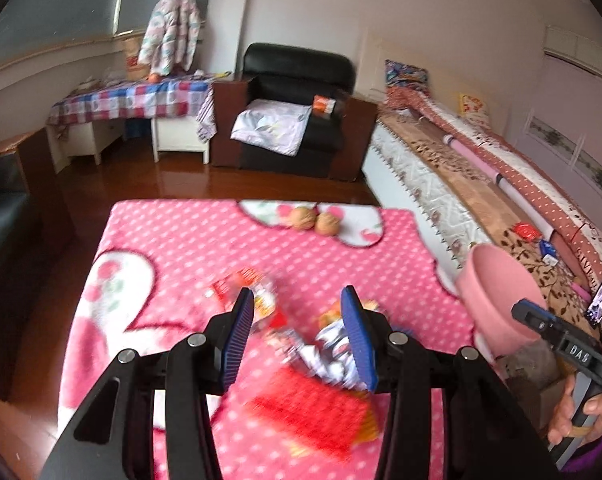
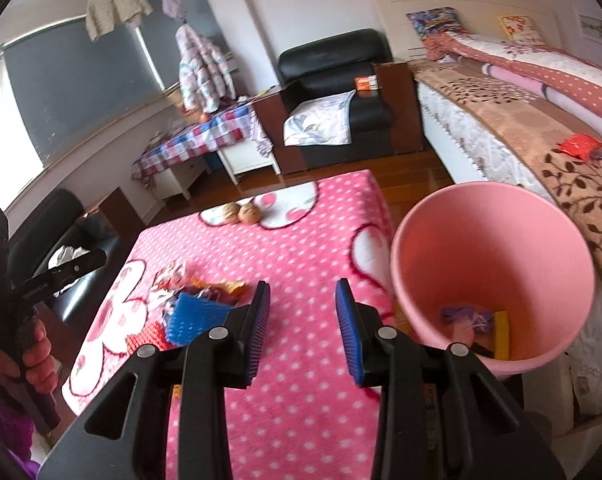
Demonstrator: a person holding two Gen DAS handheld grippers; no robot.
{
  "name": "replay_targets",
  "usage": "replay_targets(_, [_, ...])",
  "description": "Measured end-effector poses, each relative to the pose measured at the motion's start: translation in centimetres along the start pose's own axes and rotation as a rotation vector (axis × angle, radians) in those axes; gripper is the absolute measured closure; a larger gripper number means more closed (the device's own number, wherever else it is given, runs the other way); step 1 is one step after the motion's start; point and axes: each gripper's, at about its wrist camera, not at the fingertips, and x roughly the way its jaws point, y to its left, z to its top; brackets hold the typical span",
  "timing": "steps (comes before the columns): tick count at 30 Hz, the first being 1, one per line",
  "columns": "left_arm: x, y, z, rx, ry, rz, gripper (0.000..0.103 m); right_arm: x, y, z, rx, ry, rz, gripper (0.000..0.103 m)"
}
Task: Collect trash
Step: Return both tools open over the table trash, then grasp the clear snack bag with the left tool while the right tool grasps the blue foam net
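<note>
Left wrist: both tools (image 1: 297,304) (image 2: 303,300) gape empty; walnuts (image 1: 315,221) behind wrappers (image 1: 261,300), bin (image 2: 493,272) beside table

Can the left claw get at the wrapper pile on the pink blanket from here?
Probably yes. The left claw is open and empty right over the wrapper pile, with nothing between them; the pink bin stands off to the side.

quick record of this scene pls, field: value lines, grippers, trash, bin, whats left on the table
surface: table under a pink polka-dot blanket
left gripper: open, empty, over the wrapper pile
right gripper: open, empty, over bare blanket
bin: pink bucket at the table's right edge, by the bed
bin contents: a few scraps at the bottom
trash left: blurred red, orange and silver wrappers
other items: two walnuts at the far edge
</note>
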Motion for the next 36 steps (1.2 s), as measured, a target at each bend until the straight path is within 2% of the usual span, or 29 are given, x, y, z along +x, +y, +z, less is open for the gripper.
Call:
replay_targets(9, [1.5,1.9,-3.8,-0.052,0.088,0.042,0.058,1.5,2.1,-1.0,-0.04,0.057,0.033,0.069])
replay_targets(15, [4.4,3.5,-2.7,-0.123,0.119,0.055,0.059,2.6,2.4,-1.4,-0.044,0.093,0.045,0.069])
replay_targets(21, [6.7,3.5,-2.1,-0.11,0.138,0.059,0.058,3.6,3.0,-1.5,-0.048,0.112,0.073,0.069])
replay_targets(25, [8.4,4.4,-1.0,-0.144,0.14,0.066,0.059,4.4,3.4,-1.4,-0.052,0.126,0.086,0.069])
replay_targets(32, [13.0,5.8,-1.1,-0.239,0.213,0.058,0.059,5.3,4.3,-1.6,-0.061,0.151,0.131,0.069])
replay_targets(33, [13.3,5.8,-1.1,-0.242,0.22,0.057,0.06,5.3,4.5,-1.6,-0.064,0.154,0.143,0.069])
replay_targets(34, [13.6,5.6,-1.4,-0.246,0.233,0.053,0.07,5.4,4.7,-1.6,-0.066,0.156,0.149,0.069])
replay_targets(36, [13.9,5.5,-1.8,-0.249,0.242,0.059,0.076,5.5,5.0,-1.7,-0.077,0.161,0.162,0.069])
